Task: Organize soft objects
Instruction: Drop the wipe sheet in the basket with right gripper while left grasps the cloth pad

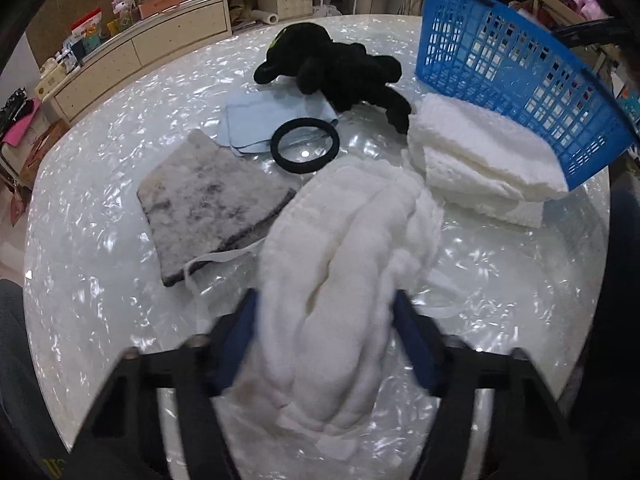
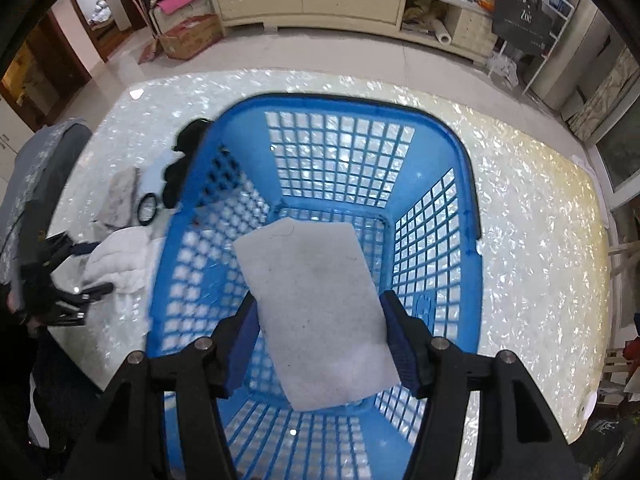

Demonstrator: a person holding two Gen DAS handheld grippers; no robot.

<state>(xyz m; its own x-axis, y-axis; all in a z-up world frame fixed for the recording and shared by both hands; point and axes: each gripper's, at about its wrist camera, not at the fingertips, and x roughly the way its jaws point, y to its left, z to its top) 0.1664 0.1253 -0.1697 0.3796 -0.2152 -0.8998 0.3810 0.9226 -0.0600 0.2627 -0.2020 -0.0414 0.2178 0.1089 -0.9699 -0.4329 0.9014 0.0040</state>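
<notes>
**Left gripper clamped on white fleece, right gripper holding a felt sheet over the basket**

In the left wrist view, a mottled grey felt square [image 1: 212,204] lies flat at centre left on the pearly white table [image 1: 92,240]. Just right of it and higher in the frame, a pale blue cloth [image 1: 256,120] sits under the edge of a black hair tie [image 1: 305,145], which lies flat as a ring. Above these, near the top centre, a black plush toy [image 1: 336,68] sprawls with one limb reaching toward the lower right. At centre bottom the left gripper [image 1: 326,308] is clenched on a bunched white fleece cloth [image 1: 344,248]; its blue pads press into the fabric from both sides, and the cloth bulges between them. To the right, a stack of folded white cloths [image 1: 480,160] rests against the tilted wall of the blue plastic basket [image 1: 520,68] in the upper right.

In the right wrist view, the fleece and the left gripper show at the left edge. The blue basket [image 2: 468,184] fills the centre, seen from above. The right gripper [image 2: 318,312] grasps a white felt sheet [image 2: 316,300] by its two long edges, above the basket's open interior; whether the sheet touches the basket floor cannot be told.
</notes>
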